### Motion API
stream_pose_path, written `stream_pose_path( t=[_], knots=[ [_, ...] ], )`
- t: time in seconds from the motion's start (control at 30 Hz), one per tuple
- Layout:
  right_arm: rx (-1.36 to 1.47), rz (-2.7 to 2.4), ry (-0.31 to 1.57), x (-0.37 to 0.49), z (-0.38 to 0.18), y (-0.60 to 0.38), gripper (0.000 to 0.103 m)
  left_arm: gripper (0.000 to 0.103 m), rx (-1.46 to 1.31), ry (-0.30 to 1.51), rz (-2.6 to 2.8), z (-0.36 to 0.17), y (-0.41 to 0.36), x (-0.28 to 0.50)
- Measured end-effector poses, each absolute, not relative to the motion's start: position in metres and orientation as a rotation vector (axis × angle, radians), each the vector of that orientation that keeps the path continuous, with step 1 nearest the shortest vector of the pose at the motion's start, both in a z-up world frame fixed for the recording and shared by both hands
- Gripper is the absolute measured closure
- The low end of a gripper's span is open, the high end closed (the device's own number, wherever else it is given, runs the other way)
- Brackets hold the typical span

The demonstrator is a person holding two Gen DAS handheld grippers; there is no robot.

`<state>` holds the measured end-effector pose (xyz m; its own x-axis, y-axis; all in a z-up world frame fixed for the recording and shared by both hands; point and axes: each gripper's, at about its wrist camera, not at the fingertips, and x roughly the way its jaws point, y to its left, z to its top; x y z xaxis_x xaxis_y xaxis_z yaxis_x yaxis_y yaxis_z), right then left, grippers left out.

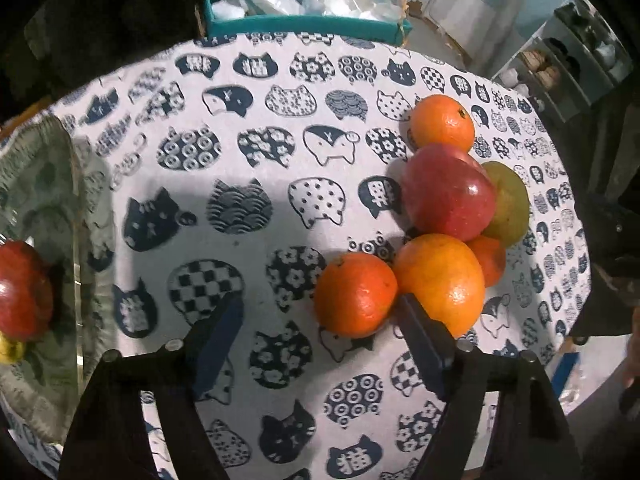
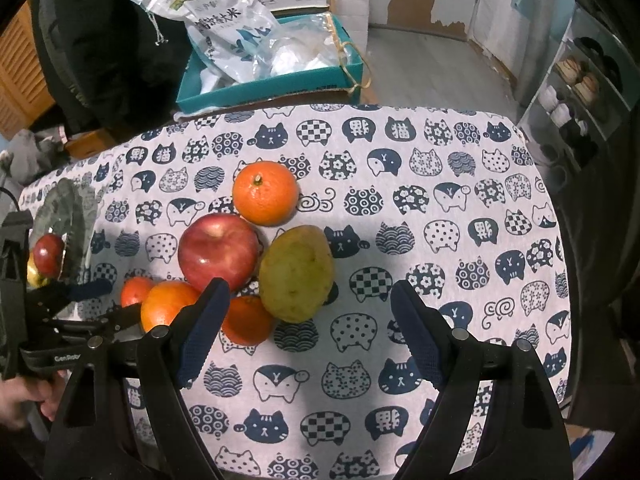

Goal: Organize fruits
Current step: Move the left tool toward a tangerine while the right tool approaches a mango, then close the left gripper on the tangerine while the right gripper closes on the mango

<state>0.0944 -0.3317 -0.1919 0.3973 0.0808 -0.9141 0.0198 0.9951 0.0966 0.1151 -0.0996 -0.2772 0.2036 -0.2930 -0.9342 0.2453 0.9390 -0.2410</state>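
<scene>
A pile of fruit lies on the cat-print tablecloth (image 1: 248, 184): a red apple (image 1: 448, 192), a green-yellow fruit (image 1: 510, 204) and several oranges. My left gripper (image 1: 320, 316) is open and points down. The nearest orange (image 1: 356, 294) sits between its fingers, close to the right one, and neither pad presses on it. My right gripper (image 2: 310, 308) is also open, just in front of the green-yellow fruit (image 2: 296, 272) and a small orange (image 2: 248, 320), touching neither. The red apple (image 2: 218, 252) lies behind its left finger. The left gripper (image 2: 120, 300) shows at the left of the right wrist view.
A glass plate (image 1: 40, 200) at the table's left holds a red apple (image 1: 24, 288) and a yellow fruit (image 1: 10, 350). A teal box (image 2: 260, 92) of plastic bags stands behind the table. A shelf (image 2: 576, 92) is at the right. A hand (image 2: 20, 400) holds the left gripper.
</scene>
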Motion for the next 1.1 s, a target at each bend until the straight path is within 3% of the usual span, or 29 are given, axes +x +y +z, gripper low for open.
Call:
stream_pose_path(
  t=[0.13,0.33,0.77,1.1],
  knots=[
    [0.098,0.039,1.166,0.095,-0.194,-0.332,0.020,0.026,-0.090,1.310,-0.394,-0.279,-0.097,0.119],
    [0.103,0.030,1.177,0.096,-0.199,-0.334,0.020,0.059,-0.165,1.309,-0.474,-0.278,-0.098,0.120],
    [0.107,0.018,1.186,0.098,-0.205,-0.337,0.020,0.063,0.036,1.220,-0.360,-0.264,-0.102,0.121],
    [0.087,0.040,1.270,0.113,-0.237,-0.329,0.020,0.058,0.027,1.204,-0.370,-0.269,-0.100,0.133]
  ],
)
